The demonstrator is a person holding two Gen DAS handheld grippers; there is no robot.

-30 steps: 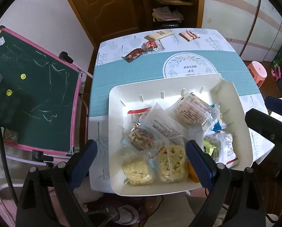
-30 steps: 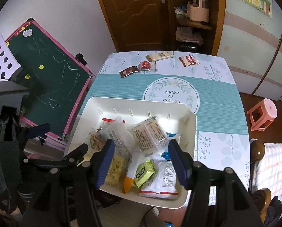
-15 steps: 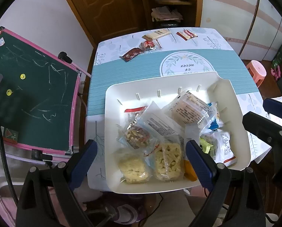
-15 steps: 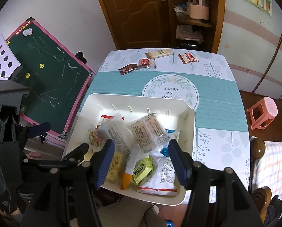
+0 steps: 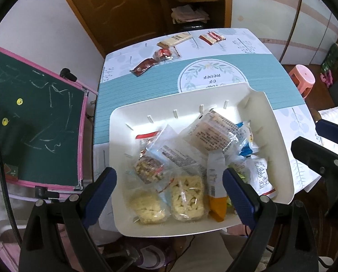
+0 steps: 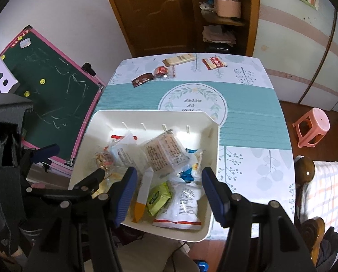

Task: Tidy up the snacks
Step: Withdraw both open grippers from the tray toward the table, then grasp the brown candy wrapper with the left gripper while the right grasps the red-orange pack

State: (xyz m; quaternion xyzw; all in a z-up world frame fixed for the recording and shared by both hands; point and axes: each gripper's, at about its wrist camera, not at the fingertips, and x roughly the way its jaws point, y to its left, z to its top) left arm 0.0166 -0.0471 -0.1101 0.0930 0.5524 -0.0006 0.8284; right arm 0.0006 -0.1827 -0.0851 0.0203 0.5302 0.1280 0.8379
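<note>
Both the left gripper (image 5: 169,189) and right gripper (image 6: 169,184) hover wide and empty over the white tray (image 6: 214,158) of snack packets (image 5: 210,133) at the table's (image 6: 248,117) near edge.

Soft, even daylight throughout, moderately bright, without hard shadows. Mild glare on the white tray (image 6: 100,122) floor toward one o'clock in the right wrist view. Strong fisheye bending at every edge, black vignette in the corners. Sharp in the middle, slightly soft toward six o'clock on both views.
</note>
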